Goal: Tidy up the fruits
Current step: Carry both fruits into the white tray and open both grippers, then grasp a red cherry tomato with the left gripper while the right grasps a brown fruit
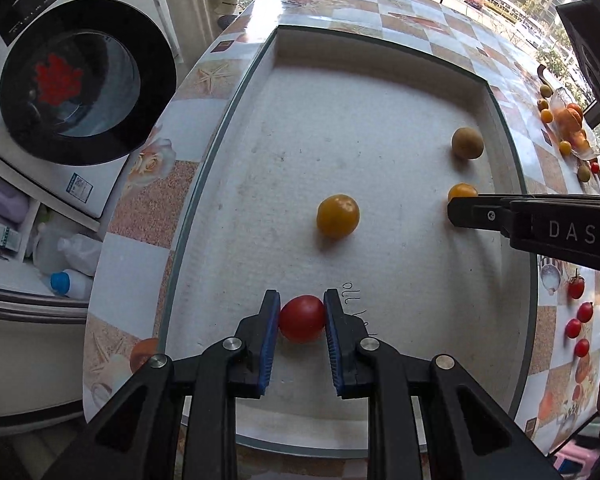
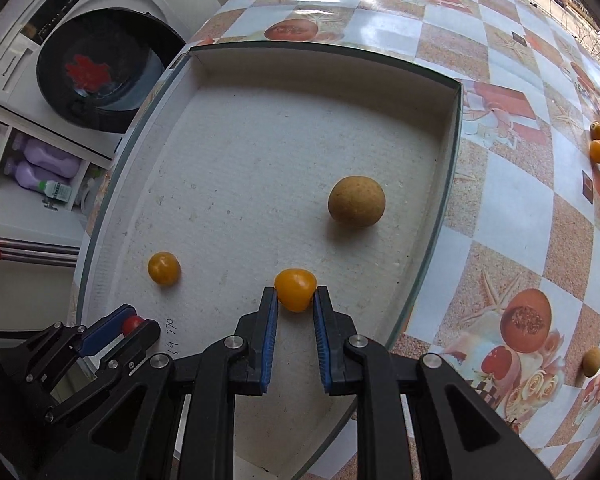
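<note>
Between the blue pads of the left claw (image 1: 302,318), in the left wrist view, sits a red cherry tomato (image 1: 302,318), pressed on both sides and grasped low over the near end of the white tray (image 1: 380,52). A loose yellow tomato (image 1: 337,216) lies mid-tray, a brownish round fruit (image 1: 466,143) near the right wall, and more small fruit sits on the patterned desk (image 1: 420,16) beyond. The tomato looks light, smooth and thin-skinned, so I judge a gentle squeeze across its widest part safest; a hard pinch could split it or squirt it out.

Over in the right wrist view, the right claw (image 2: 295,298) is clenched on an orange-yellow tomato (image 2: 295,289), caught at the very pad tips, just above the tray floor. Such a shallow hold seems liable to slip. The left claw shows at lower left with the red tomato between its pads.
</note>
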A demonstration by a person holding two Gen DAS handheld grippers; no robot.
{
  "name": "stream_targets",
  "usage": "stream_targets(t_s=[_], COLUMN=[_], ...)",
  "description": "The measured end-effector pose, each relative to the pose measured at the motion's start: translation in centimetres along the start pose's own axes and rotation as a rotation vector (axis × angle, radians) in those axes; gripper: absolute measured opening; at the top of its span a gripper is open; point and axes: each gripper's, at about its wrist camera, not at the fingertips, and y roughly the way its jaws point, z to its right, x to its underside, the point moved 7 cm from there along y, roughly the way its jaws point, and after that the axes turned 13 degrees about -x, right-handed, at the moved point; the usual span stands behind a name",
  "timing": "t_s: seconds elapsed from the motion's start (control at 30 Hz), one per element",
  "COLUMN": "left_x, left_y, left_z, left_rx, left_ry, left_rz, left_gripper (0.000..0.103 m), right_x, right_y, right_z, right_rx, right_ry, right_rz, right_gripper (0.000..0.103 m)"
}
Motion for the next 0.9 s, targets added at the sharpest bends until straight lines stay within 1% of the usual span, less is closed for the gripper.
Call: stream_targets(t_s=[0.07, 0.1, 0.13, 0.17, 0.2, 0.23, 0.27, 0.33, 0.37, 0.4, 0.47, 0.67, 0.9], left_x=[0.0, 0.0, 0.0, -0.1, -0.3, -0.4, -0.4, -0.4, -0.4, -0.4, -0.5, -0.6, -1.5], left_y=[0.0, 0.0, -0.1, -0.2, -0.5, -0.7, -0.7, -0.5, -0.5, -0.5, -0.7, -1.6, -3.4], left_z=[0.1, 0.0, -0.2, -0.3, -0.5, -0.6, -0.5, -0.4, -0.3, -0.2, 0.1, 2.0, 5.2], left_rx=[-0.012, -0.036, -0.062, -0.072, -0.075, -0.073, -0.073, -0.077, -0.071, -0.067, -0.065, -0.058, -0.039], left_ry=[0.016, 0.023, 0.027, 0.021, 0.011, 0.012, 0.02, 0.03, 0.032, 0.035, 0.046, 0.094, 0.16], left_rz=[0.003, 0.007, 0.013, 0.025, 0.045, 0.052, 0.047, 0.033, 0.029, 0.026, 0.024, 0.038, 0.082], left_gripper=[0.025, 0.039, 0.054, 0.082, 0.085, 0.085, 0.085, 0.085, 0.085, 0.085, 0.085, 0.085, 0.085], right_x=[-0.1, -0.1, -0.1, -0.2, -0.2, -0.3, -0.4, -0.5, -0.6, -0.7, -0.8, -0.7, 0.9], right_y=[0.0, 0.0, 0.1, 0.1, 0.1, 0.1, 0.0, -0.3, -0.6, -0.9, -1.8, -4.5, -7.6], right_z=[0.0, 0.0, -0.1, -0.2, -0.4, -0.5, -0.5, -1.0, -1.1, -1.2, -1.3, 0.0, 4.2], right_rx=[0.007, 0.006, 0.0, -0.012, -0.024, -0.016, -0.005, -0.019, -0.029, -0.039, -0.063, -0.077, -0.049], right_ry=[-0.012, -0.016, -0.018, -0.019, -0.019, -0.021, -0.025, -0.024, -0.019, -0.015, -0.009, 0.044, 0.146], right_rz=[-0.005, -0.008, -0.012, -0.015, -0.018, -0.017, -0.01, 0.003, 0.01, 0.017, 0.038, 0.095, 0.145], right_gripper=[0.02, 0.021, 0.023, 0.028, 0.038, 0.046, 0.062, 0.064, 0.067, 0.074, 0.081, 0.081, 0.081])
